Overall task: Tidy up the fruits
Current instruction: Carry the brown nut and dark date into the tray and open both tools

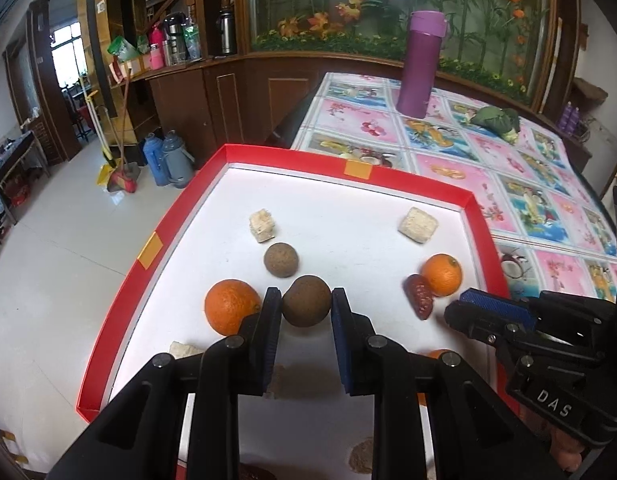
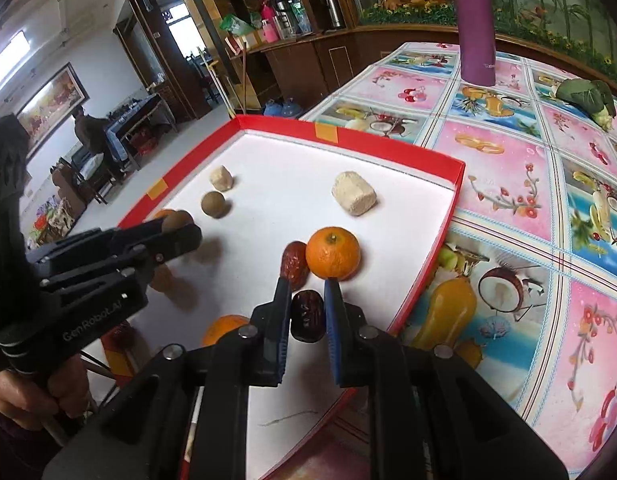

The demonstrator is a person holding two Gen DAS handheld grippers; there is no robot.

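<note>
- Right now my left claw (image 1: 306, 307) is clamped on a brown round fruit (image 1: 307, 306), both blue pads touching its sides, inside the red-rimmed tray (image 1: 412, 182).
- My right claw (image 2: 307, 309) is gripping a dark dried date (image 2: 307, 315), near the tray's right wall.
- To do this step well, I would lift each piece straight up before travelling: the large orange (image 1: 232, 306) sits just beside my left finger, and a small orange (image 2: 333, 253) and a second date (image 2: 294, 266) lie right ahead of my right fingertips.
- I judge the aim is to group like with like, so the brown fruit belongs by the other brown round fruit (image 1: 281, 259) just beyond it, and the held date beside the second date.
- A light squeeze seems wise; the date looks soft and wrinkled.
- On the tray's white floor there are also two pale crumbly blocks (image 1: 262, 225) (image 1: 418, 224) toward the far side, and another pale block (image 1: 184, 350) near the left rim.
- Outside it, the desk (image 1: 520, 176) carries a purple flask (image 1: 422, 62) and a leafy green bundle (image 1: 496, 120), well apart from the tray.
</note>
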